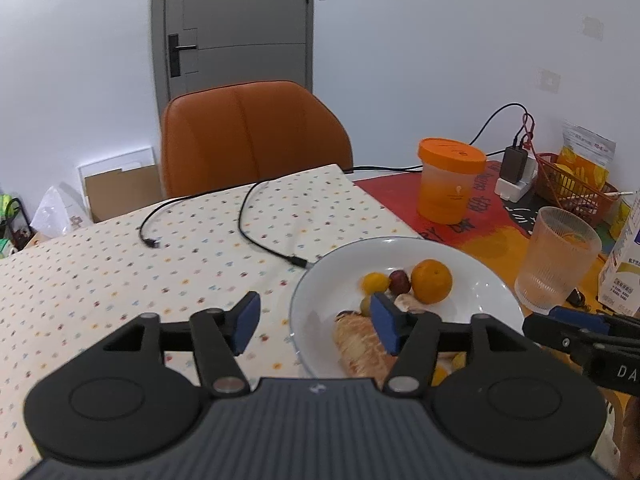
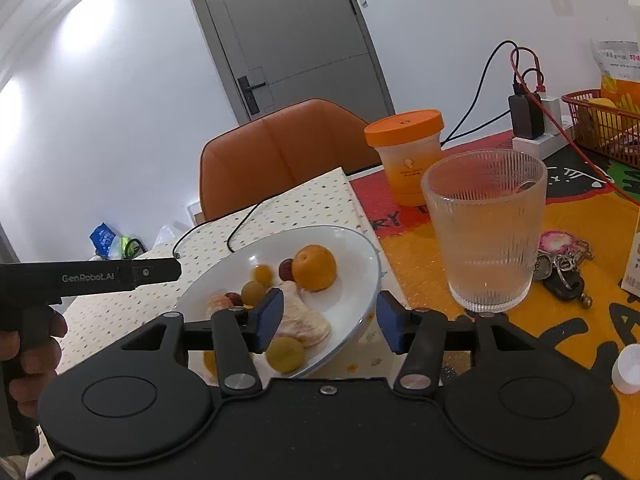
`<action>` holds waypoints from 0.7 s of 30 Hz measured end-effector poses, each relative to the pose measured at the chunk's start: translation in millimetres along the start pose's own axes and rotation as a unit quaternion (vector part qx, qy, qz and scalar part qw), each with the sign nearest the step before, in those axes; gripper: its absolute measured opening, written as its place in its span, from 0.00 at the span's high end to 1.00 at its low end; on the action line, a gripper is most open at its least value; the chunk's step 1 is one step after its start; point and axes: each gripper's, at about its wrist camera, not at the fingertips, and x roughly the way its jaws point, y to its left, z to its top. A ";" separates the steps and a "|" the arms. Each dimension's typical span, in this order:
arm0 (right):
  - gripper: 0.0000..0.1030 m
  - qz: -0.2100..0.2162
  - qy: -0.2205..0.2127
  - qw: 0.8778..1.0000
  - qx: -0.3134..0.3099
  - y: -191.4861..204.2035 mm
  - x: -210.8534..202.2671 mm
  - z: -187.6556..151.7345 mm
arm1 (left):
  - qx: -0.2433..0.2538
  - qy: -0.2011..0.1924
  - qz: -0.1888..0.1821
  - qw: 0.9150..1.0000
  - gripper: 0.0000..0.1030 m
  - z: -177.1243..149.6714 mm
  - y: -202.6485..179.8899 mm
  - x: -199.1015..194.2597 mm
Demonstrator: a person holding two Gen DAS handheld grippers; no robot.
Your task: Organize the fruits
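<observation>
i am holding my right gripper [image 2: 329,318] wide open over the near rim of the white plate [image 2: 360,252]. my left gripper [image 1: 314,322] is open too. the orange [image 2: 314,267] is sitting near the back (round, firm, maybe slippery), so i should be pinching its middle gently.

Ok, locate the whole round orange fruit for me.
The whole round orange fruit sits on the far side of the white plate, touching a small dark red fruit on its left.

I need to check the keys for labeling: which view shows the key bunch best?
The right wrist view: the key bunch lies unobstructed right of the ribbed glass. The left wrist view shows only a dark sliver behind the glass.
</observation>
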 end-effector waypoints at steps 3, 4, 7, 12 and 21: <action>0.45 0.001 -0.002 1.000 -0.001 3.8 -5.2 -1.9 | -0.001 -0.002 0.004 1.000 0.31 -3.7 3.8 -10.8; 0.45 0.001 -0.003 1.000 -0.002 4.7 -6.6 -2.0 | -0.001 -0.002 0.005 1.000 0.30 -4.7 5.2 -14.4; 0.39 -0.001 -0.007 1.000 -0.005 9.0 -14.1 -3.3 | -0.006 -0.001 0.012 1.000 0.22 -7.1 9.6 -25.3; 0.32 0.001 -0.008 1.000 -0.004 17.0 -27.0 -7.2 | -0.014 -0.001 0.014 1.000 0.22 -14.3 18.5 -46.9; 0.11 0.005 -0.013 1.000 -0.027 43.3 -53.0 -12.9 | -0.035 -0.014 0.042 0.998 0.05 -35.7 41.7 -97.2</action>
